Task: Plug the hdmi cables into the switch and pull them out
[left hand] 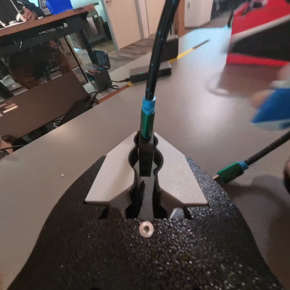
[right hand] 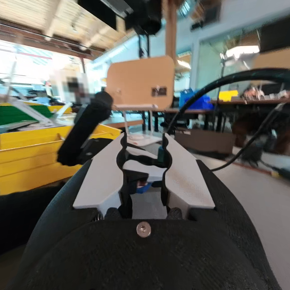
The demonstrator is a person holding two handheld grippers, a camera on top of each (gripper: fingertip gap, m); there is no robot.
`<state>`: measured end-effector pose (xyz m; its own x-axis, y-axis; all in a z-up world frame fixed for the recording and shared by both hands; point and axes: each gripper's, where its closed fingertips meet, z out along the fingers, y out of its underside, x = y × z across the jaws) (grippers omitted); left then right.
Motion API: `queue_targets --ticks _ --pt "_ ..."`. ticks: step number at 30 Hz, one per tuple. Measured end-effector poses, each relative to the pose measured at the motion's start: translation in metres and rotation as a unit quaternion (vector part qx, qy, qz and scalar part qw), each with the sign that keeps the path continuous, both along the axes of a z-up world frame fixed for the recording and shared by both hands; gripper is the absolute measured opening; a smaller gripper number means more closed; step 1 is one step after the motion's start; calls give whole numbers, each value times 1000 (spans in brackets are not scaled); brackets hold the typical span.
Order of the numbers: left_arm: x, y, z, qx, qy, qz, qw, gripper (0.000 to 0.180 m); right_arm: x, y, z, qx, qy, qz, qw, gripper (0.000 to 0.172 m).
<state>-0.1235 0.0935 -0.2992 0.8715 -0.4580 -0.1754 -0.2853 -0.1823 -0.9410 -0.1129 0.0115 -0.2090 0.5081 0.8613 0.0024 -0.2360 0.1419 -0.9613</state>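
Observation:
In the left wrist view my left gripper (left hand: 146, 135) is shut on a thin black switch (left hand: 145, 157), held edge-on above the grey table (left hand: 62, 157). A green HDMI plug with a blue collar (left hand: 147, 124) sits in the switch's far end, and its black braided cable (left hand: 157, 55) rises away. A second green HDMI plug (left hand: 229, 172) lies loose on the table at the right. My right gripper (right hand: 143, 136) is open with nothing between its pads. Beyond its jaws I see the left gripper's white fingers (right hand: 141, 169) and the plugged green plug (right hand: 160, 153).
A flat black box with a green light (left hand: 150, 72) lies at the table's far edge. A blue-gloved hand (left hand: 273, 108) and a red object (left hand: 259, 23) are at the right. A yellow bin (right hand: 31, 149) stands left of the right gripper, a white stand (right hand: 141, 125) ahead. Spacing between my two grippers at the tips: around 11 centimeters.

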Motion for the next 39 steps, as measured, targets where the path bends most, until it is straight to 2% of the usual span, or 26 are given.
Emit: queue_targets --ticks 2,5,8,11,13,14,16,18,21,25,30,31,36,39 --pt "-8 -2 13 17 -54 1 998 11 9 -36 15 61 8 26 998 45" --pt "-13 -8 33 57 -112 -27 992 11 48 -67 38 118 42 17 992 44" --pt "-7 -14 41 77 -134 -67 986 10 106 -67 69 160 90 -34 982 50" --pt "14 -26 48 79 -164 -139 973 10 152 -43 85 160 108 -95 976 54" --pt "37 -42 54 71 -191 -221 954 10 154 -21 73 130 66 -102 984 52" --pt "50 -54 57 61 -208 -272 938 10 142 -11 57 96 23 -76 992 52" --pt "70 -77 63 38 -246 -355 901 11 112 -4 20 -7 -42 20 999 63" --pt "83 -95 67 12 -279 -417 865 11 94 -10 5 -89 -25 97 991 66" --pt "94 -113 69 -22 -305 -475 825 11 84 -14 -7 -114 -40 109 987 63" --pt "99 -119 66 -30 -299 -494 816 11 68 -35 -30 -115 -121 158 973 32" --pt "99 -126 71 -27 -313 -512 799 11 72 -42 -27 -148 -104 191 965 24" --pt "100 -122 70 -27 -313 -501 806 20 74 -44 -26 -153 -101 197 963 20" --pt "89 -113 77 -8 -341 -473 812 29 87 -39 -26 -159 -96 179 966 11" --pt "74 -90 75 5 -349 -412 842 45 104 -33 -16 -131 -106 133 977 11"
